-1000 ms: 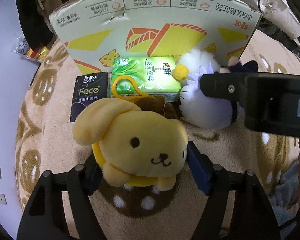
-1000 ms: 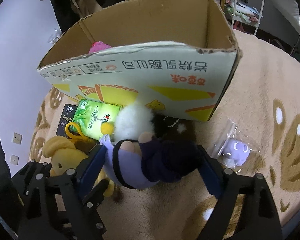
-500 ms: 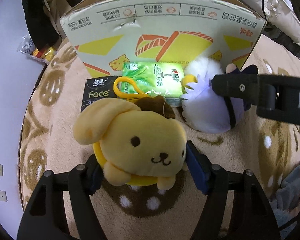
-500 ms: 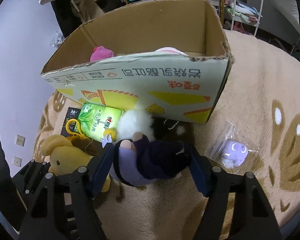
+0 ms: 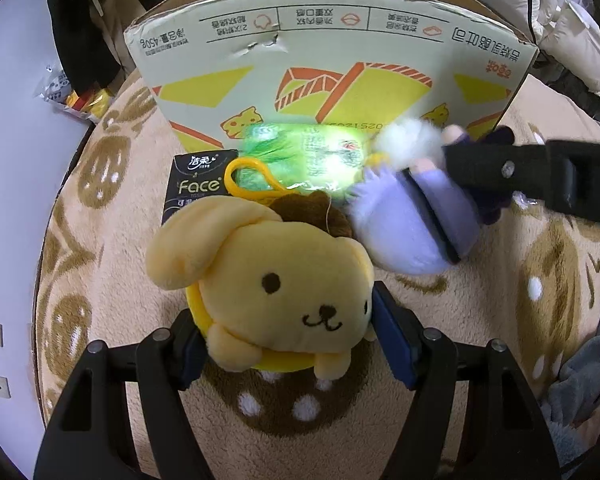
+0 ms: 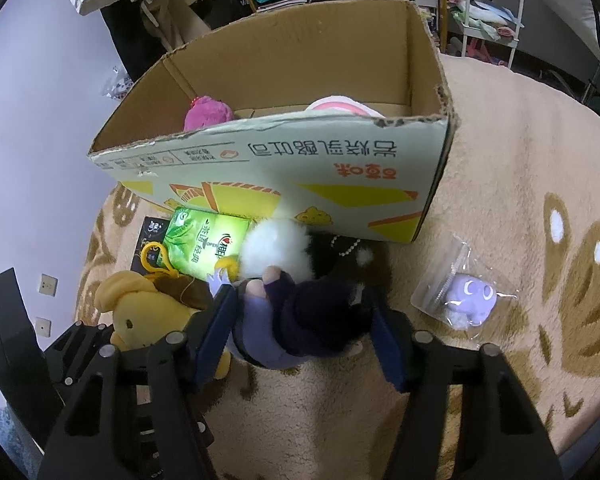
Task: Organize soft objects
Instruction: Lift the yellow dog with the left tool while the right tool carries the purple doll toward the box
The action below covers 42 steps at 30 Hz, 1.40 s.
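A beige fleece rug [image 6: 480, 152] with brown deer-spot shapes covers the floor of a cluttered room; a lilac wall [image 5: 4, 184] with two sockets runs along the rug's left edge, and shelves and hanging clothes stand behind. One open cardboard box [image 6: 300, 160] sits at the rug's far edge, with one pink plush [image 6: 208, 114] and one pale pink item inside.

The left gripper [image 5: 286, 344] is clamped on the sides of one yellow dog plush [image 5: 268, 284], near the rug's left edge. The right gripper [image 6: 300, 332] has just been closing, and its blue pads press on one purple doll [image 6: 300, 320] with a white pompom, just beside the dog.

One green tissue pack [image 6: 204, 240] lies against the box front, one black tissue pack [image 5: 198, 188] beside it. One bagged lilac plush [image 6: 466, 296] lies well to the right.
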Motion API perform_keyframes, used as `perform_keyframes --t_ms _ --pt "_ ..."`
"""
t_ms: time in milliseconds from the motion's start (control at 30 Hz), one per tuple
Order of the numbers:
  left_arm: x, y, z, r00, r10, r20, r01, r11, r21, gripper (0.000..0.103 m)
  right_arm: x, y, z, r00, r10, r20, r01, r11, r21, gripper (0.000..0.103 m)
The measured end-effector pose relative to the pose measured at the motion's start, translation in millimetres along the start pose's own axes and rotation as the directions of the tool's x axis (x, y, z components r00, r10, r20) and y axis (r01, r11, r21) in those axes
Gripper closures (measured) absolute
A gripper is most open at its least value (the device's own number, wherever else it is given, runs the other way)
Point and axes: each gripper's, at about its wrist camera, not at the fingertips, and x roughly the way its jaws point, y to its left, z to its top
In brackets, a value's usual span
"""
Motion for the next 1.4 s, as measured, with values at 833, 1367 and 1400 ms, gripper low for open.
perform_keyframes --t_ms 833,1367,1400 --pt "-71.7 -0.5 -15.7 0.968 0.102 0.229 -0.101 0.995 -0.018 0.032 -55.5 15.2 -10.4 0.975 -0.100 0.197 0.122 0.988 -0.099 0.063" --pt "-137.2 28.4 -20.3 0.884 0.150 0.444 -0.117 0.988 -0.102 0.032 -148.6 22.1 -26.3 0.841 -0.075 0.536 0.133 0.989 -0.070 0.063" --pt "-141.7 30.1 -18.3 0.874 0.152 0.462 -0.117 0.988 -0.103 0.032 -152.1 22.7 -26.8 0.830 -0.075 0.552 0.135 0.988 -0.069 0.063"
